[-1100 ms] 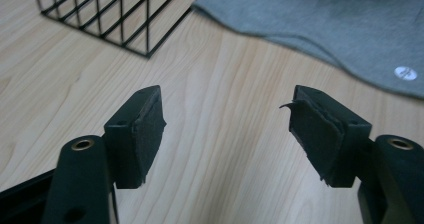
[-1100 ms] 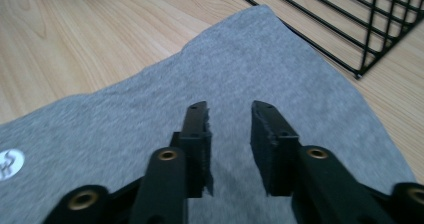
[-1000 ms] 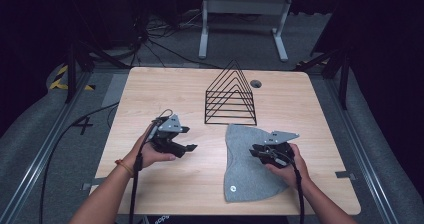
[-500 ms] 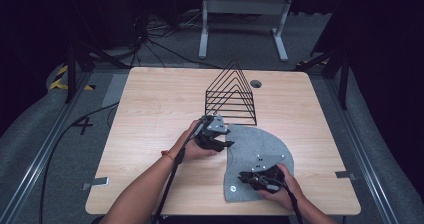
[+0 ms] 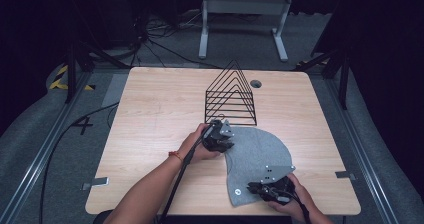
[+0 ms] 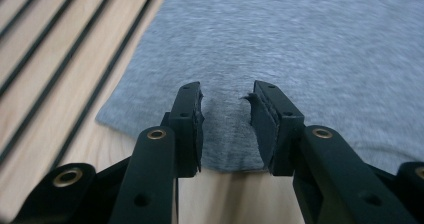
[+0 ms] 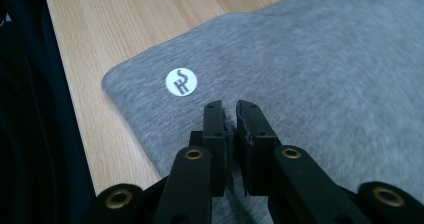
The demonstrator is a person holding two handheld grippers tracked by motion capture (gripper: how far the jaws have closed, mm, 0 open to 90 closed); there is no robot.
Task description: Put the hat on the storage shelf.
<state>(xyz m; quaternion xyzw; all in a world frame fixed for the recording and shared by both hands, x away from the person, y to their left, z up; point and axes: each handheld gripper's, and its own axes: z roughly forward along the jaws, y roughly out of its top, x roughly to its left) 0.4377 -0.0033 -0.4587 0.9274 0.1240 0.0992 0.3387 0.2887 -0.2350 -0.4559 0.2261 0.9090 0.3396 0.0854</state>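
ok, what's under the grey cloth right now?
The grey cloth lies flat on the wooden table, and bare wood shows all around it. Whatever is beneath its middle is covered. The left gripper is open over its edge, and the right gripper is nearly closed near the round logo.

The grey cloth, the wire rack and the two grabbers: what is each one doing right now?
Grey cloth: lying flat on the table, its white round logo face up.
Wire rack: standing upright on the table, with nothing in it.
Left gripper: jaws open, set over the cloth's edge.
Right gripper: jaws nearly shut, a thin gap between them, down at the cloth near the logo; whether they pinch cloth is unclear.
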